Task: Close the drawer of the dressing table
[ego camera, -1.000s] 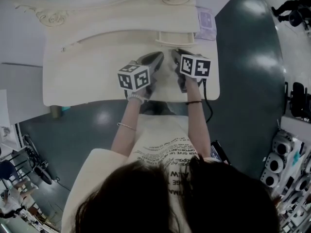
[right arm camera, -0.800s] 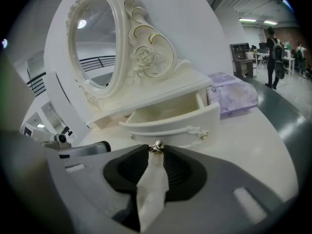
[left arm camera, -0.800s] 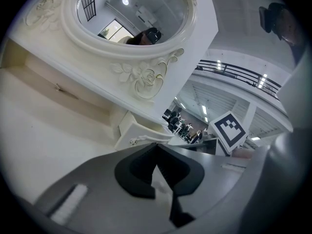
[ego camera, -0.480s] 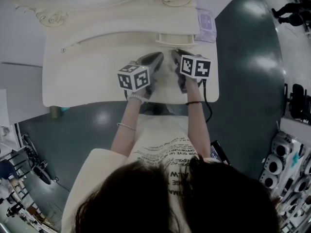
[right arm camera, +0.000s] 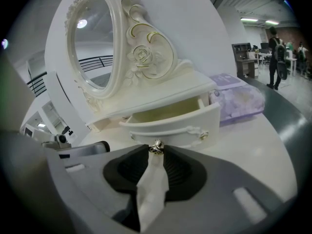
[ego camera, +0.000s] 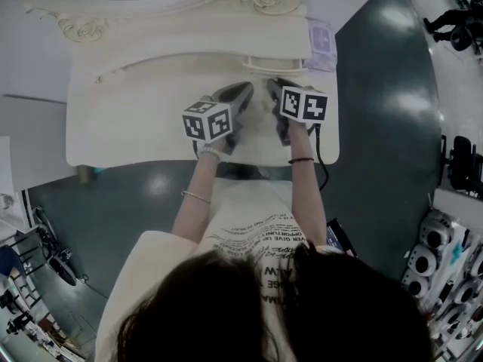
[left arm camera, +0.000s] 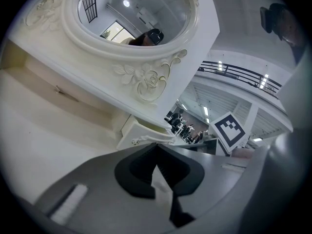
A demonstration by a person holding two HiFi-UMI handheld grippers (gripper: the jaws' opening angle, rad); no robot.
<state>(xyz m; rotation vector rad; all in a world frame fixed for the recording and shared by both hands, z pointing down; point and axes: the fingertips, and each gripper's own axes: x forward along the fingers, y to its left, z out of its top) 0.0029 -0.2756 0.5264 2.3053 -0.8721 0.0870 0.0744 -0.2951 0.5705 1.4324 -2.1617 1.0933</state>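
Right at the tips of the right gripper (right arm camera: 156, 150) sits the small metal knob (right arm camera: 156, 147) of the drawer (right arm camera: 170, 122). The two jaws look clenched on it from either side, though the knob is tiny in the right gripper view and the contact is hard to judge for certain. Directly ahead of this gripper, behind the knob, the cream drawer stands part-way out of its slot in the dressing table (right arm camera: 243, 135), its hollow inside showing above the curved front. Above and beyond the gripper rises the oval mirror (right arm camera: 92, 48) in its carved frame, with a moulded rose (right arm camera: 145, 55) just over the drawer's housing. Off to the gripper's right, beside the drawer and resting on the tabletop, lies a lilac patterned pack (right arm camera: 239, 99). Further right and far behind it, people (right arm camera: 274, 52) stand on a dark floor.

Just to the left of the right gripper, the left gripper (left arm camera: 157, 146) hangs over the cream tabletop, its jaws pressed together at the tips with nothing between them. Ahead of it and a little to its right shows a corner of the same drawer, and the right gripper's marker cube (left arm camera: 228, 129) sits close by on that side. Seen from the head view, both grippers point away from the person toward the back of the table, side by side, near each other but apart.
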